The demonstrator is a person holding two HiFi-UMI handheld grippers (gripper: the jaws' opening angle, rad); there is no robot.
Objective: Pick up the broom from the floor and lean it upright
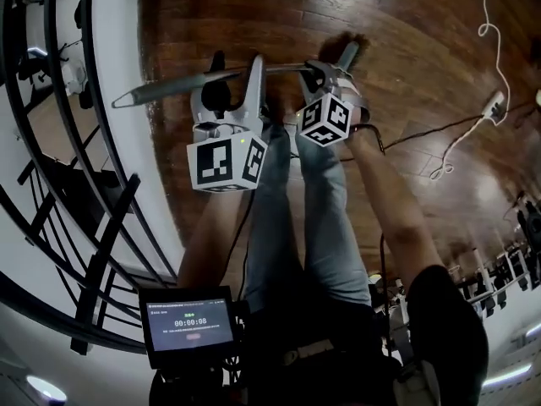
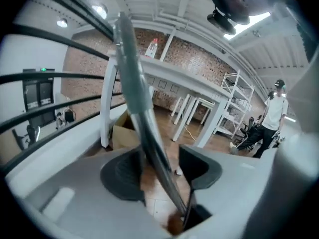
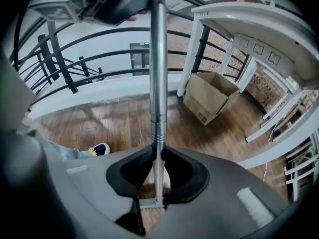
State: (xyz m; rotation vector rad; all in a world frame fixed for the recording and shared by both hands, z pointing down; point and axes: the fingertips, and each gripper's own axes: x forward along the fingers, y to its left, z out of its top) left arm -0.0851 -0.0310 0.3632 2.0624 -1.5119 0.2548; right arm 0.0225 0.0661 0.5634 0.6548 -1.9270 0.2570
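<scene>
Broom [image 3: 158, 59] held off the floor [image 3: 99, 118], clamped by the right hand-held gripper [image 3: 157, 158], which bears it; left hand-held gripper [image 2: 158, 166] is released, broom running loosely between its jaws, likely steadying.

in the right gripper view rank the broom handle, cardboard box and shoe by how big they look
1. broom handle, spans most of the frame, though it is nearest the camera
2. cardboard box
3. shoe, clearly smallest
</scene>
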